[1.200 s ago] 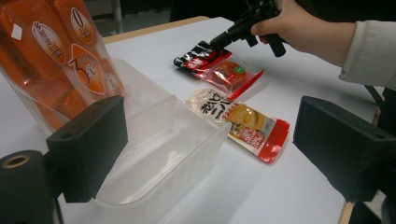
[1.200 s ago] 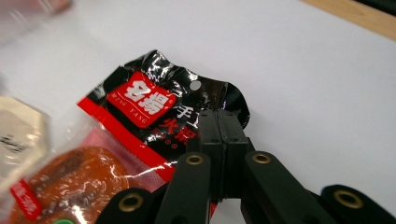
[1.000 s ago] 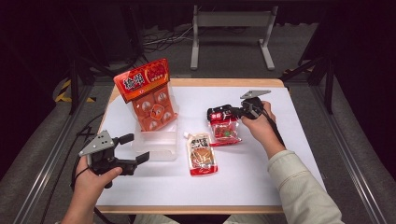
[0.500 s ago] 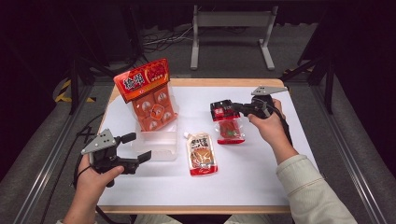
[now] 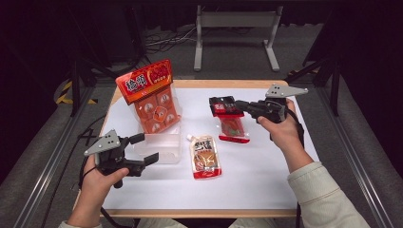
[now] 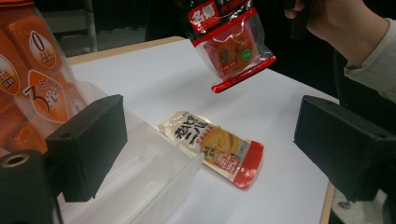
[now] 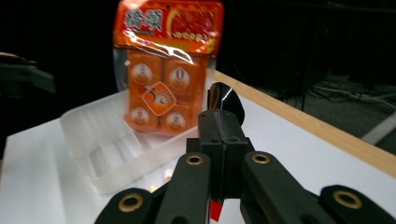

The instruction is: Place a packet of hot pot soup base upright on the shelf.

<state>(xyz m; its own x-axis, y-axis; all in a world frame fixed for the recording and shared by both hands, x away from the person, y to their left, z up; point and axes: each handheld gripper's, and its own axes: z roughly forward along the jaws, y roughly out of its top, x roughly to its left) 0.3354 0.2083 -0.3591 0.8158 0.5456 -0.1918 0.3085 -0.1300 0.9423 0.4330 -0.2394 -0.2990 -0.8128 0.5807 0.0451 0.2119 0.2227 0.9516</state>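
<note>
High view: the right gripper (image 5: 239, 105), in the right centre of the frame, has its fingers pinched fully together on the black top edge of a red-and-clear plastic snack pouch (image 5: 230, 122), which now hangs from them, its lower end just above the white bench (image 5: 266, 161) rather than lying on it. Against the earlier frames, the pouch has come up off the bench surface and the right hand has risen and drifted toward the upper right, so the pick-up looks done and the carry looks under way, probably toward the clear plastic tray (image 5: 164, 145) at centre left. The left gripper (image 5: 145, 148), at lower left, has barely shifted; its fingers stand wide open with nothing between them, poised next to the tray's near edge. In the left gripper view those open fingers (image 6: 88, 144) frame the tray wall, and the lifted pouch (image 6: 231, 46) dangles at the top centre, clear of the bench. A second flat yellow-and-red sauce pouch (image 5: 205, 156) lies untouched in the middle of the bench, just right of the tray, in the same place as before. The tall orange bag of wrapped sweets (image 5: 152, 97) leans upright at the tray's far end in the upper left, also unmoved. In the right gripper view the shut fingers (image 7: 223, 135) point toward that orange bag (image 7: 168, 70) and tray (image 7: 107, 149).
</note>
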